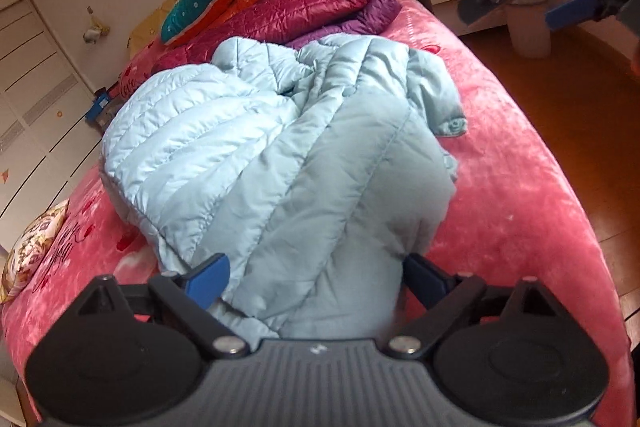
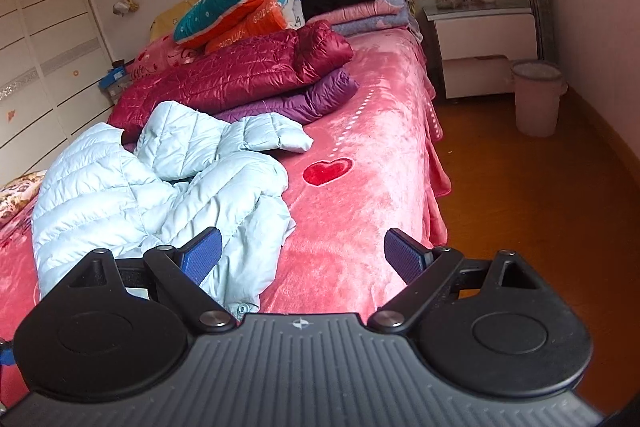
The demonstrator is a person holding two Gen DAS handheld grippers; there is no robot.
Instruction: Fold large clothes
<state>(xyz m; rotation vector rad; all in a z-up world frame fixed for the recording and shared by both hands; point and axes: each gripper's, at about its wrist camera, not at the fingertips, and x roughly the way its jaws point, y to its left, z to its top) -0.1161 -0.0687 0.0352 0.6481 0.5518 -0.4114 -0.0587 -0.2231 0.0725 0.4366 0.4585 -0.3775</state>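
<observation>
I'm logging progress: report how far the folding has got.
Done: maroon jacket and purple jacket lie folded up the bed. In hand: nothing; left gripper straddles the crumpled blue jacket, jaws open; right gripper open. Left: folding it.

Home bedroom: bed, nightstand, wardrobe.

Pink bed, wooden floor
</observation>
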